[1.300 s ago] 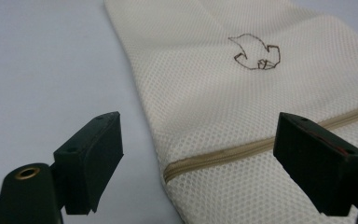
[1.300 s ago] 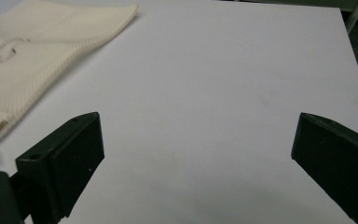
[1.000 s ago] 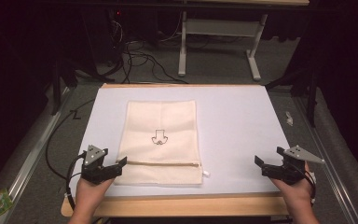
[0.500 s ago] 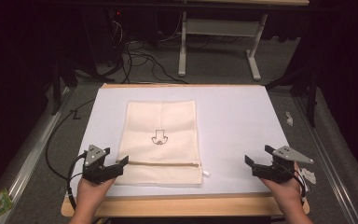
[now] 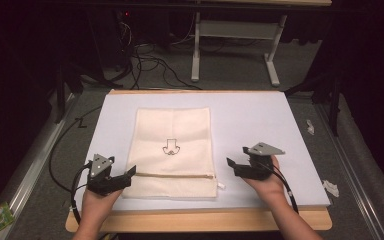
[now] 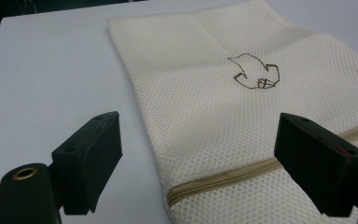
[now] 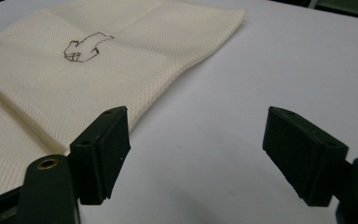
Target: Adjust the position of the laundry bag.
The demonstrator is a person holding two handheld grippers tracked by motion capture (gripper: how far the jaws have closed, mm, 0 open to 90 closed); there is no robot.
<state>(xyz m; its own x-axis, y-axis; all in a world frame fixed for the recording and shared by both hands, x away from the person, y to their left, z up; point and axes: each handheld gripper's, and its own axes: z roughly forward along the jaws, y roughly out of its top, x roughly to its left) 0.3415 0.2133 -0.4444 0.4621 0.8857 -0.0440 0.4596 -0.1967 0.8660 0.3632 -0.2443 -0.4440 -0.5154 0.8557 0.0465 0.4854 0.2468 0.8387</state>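
Cream mesh bag with tiny holes all over, a dark brown outline drawing beyond the black fingers, a tan zipper running between them. White table cover under black fingers.

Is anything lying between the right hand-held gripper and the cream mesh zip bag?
No. In the high view, bare white table cover lies between the right hand-held gripper and the cream mesh zip bag; its white zipper pull lies nearer the table's front edge.
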